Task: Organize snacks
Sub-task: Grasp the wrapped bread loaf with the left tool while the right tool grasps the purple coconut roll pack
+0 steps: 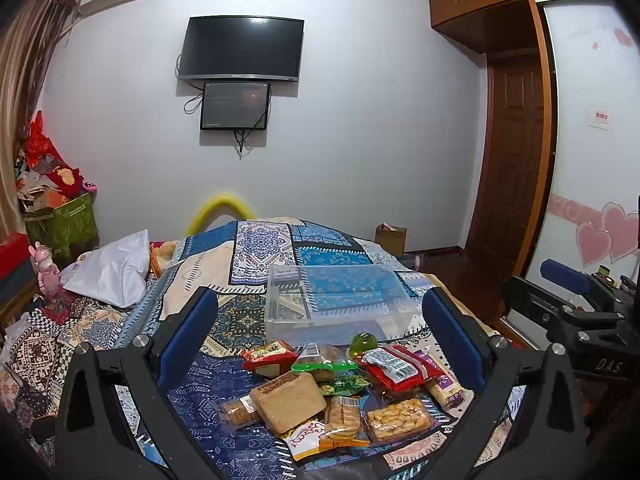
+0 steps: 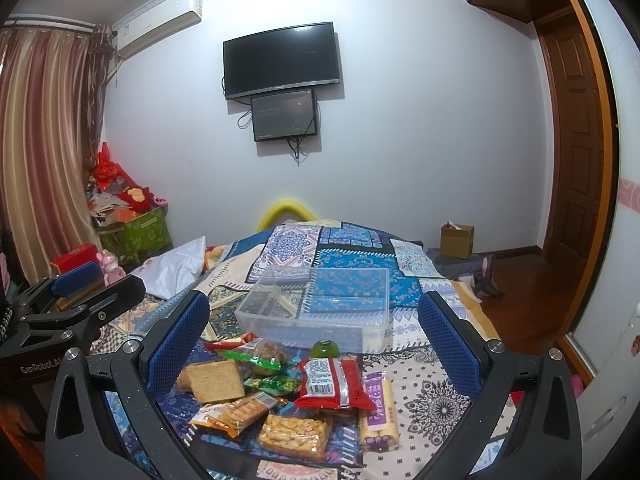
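Note:
A pile of wrapped snacks lies on the patterned bedspread (image 1: 208, 412): a red packet (image 1: 400, 366) (image 2: 332, 380), a square biscuit (image 1: 287, 400) (image 2: 214, 380), a peanut bar (image 1: 398, 418) (image 2: 294, 436), a purple-labelled bar (image 2: 378, 408) and a green jelly cup (image 1: 363, 343) (image 2: 325, 349). A clear plastic box (image 1: 340, 300) (image 2: 316, 308) stands empty just behind the pile. My left gripper (image 1: 320, 340) is open above the pile. My right gripper (image 2: 314, 340) is open above it too, and also shows at the right of the left wrist view (image 1: 568, 304).
A white pillow (image 1: 112, 268) and a pink toy (image 1: 46, 268) lie at the bed's left. A green box of clutter (image 2: 136, 228) stands by the curtain. A cardboard box (image 2: 456, 240) sits on the floor near the wooden door (image 2: 572, 168). Two screens (image 1: 240, 48) hang on the far wall.

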